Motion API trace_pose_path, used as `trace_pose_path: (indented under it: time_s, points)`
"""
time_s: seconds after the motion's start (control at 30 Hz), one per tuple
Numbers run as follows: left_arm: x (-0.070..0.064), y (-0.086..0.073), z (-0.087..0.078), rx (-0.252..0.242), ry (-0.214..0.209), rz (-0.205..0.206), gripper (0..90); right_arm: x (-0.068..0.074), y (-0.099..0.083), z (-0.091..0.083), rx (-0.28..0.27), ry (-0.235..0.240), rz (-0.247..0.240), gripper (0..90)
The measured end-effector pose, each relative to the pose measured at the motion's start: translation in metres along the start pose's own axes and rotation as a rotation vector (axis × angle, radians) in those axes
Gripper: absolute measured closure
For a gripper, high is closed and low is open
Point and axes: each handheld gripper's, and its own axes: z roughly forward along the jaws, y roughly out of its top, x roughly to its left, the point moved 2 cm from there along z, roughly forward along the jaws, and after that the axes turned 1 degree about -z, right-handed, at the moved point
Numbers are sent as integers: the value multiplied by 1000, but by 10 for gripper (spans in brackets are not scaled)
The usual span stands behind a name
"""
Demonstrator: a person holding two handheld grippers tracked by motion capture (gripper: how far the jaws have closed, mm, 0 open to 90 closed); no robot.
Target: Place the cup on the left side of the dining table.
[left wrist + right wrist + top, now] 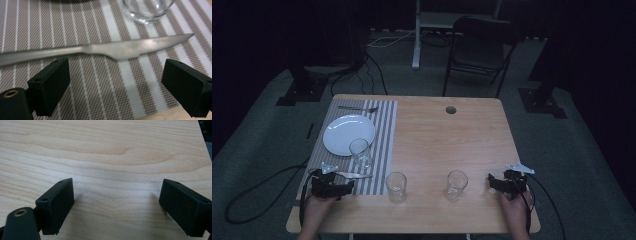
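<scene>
From the high view you get the whole layout: a wooden desk (437, 135) with a striped placemat (379, 145) down its left side, a white plate (343, 131) on the mat, a fork (358, 108) above the plate near the far edge, and a glass on the mat (360, 153) touching the plate's lower right rim. Two more glasses sit on bare wood toward the bottom middle, one just off the mat's corner (396, 187) and one further right (456, 185).

The left gripper (343, 188) is in the lower left of that frame, resting on the mat, and the knife (353, 175) lies just above it, looking tiny and washed out from up there. The left gripper view is where you actually see it properly: the knife (112, 48) runs straight across the frame from left to right on the stripes, blade tip pointing to the upper right, with the base of a glass (146, 11) at the top. The jaws are spread wide, one either side in the lower corners, and the knife sits just beyond them, not between them or touching.

The right gripper (492, 184) is in the lower right of the high view, near the right-hand glass but apart from it. Its own view shows bare wood grain, jaws wide apart, nothing held.
</scene>
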Motion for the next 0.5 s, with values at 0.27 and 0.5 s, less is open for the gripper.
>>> trace_pose_path:
  time_s: [0.27, 0.5]
  points:
    - [9, -7, -4, -24, 60, -39, 89, 0, 0, 0, 0, 0, 1, 123]
    - [14, -15, -4, -10, 89, -49, 2, 0, -1, -1, 1, -1, 0, 123]
